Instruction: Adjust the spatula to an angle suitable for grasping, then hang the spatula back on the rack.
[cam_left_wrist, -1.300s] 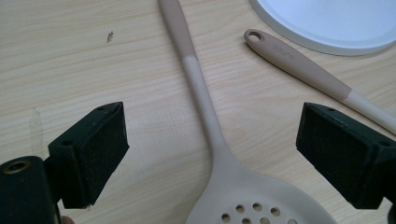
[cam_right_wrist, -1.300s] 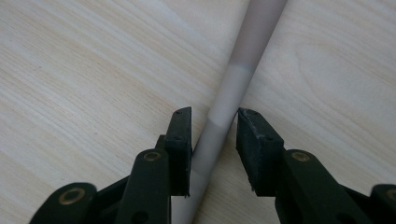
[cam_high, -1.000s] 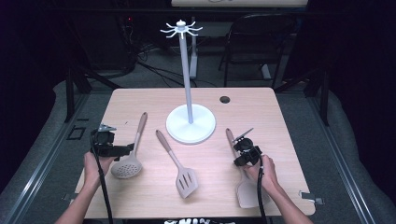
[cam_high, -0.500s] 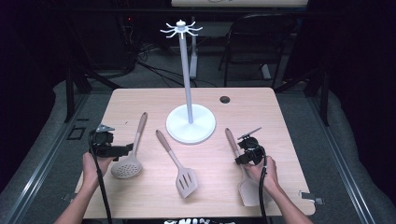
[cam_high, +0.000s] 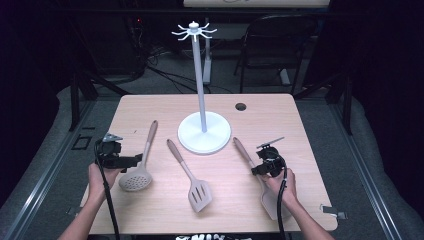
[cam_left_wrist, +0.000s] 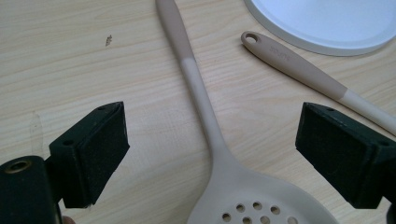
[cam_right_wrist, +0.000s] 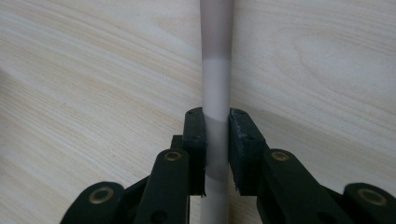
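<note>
Grasp step, right side: the right gripper (cam_high: 262, 169) sits low over the handle of the solid spatula (cam_high: 271, 200) at the right of the table (cam_high: 310, 150), and its jaws have just been closing, with the handle between them. In the right gripper view the black pads (cam_right_wrist: 194, 135) flank the pale part of the handle (cam_right_wrist: 215, 84) and look pressed on it, so I read it as clenched on the spatula, which lies flat on the wood, blade toward the person, handle end pointing up toward the stand. The left gripper (cam_high: 131, 161) waits spread wide beside the skimmer (cam_high: 136, 177) at table left; in the left gripper view its jaws straddle the skimmer's neck (cam_left_wrist: 205, 112) without touching, nothing held. The slotted turner (cam_high: 199, 194) lies untouched mid-table between the two, its handle end with hang hole (cam_left_wrist: 252, 38) just beside the white base of the hook stand (cam_high: 205, 132). Judging from the hooks (cam_high: 194, 31) on top of the pole, the job is likely hanging utensils. Next move calls for lifting the spatula clear of the table without it slipping or swinging, then carrying it up to a hook and threading the handle end hole on. The hole on this handle isn't clear from here.
</note>
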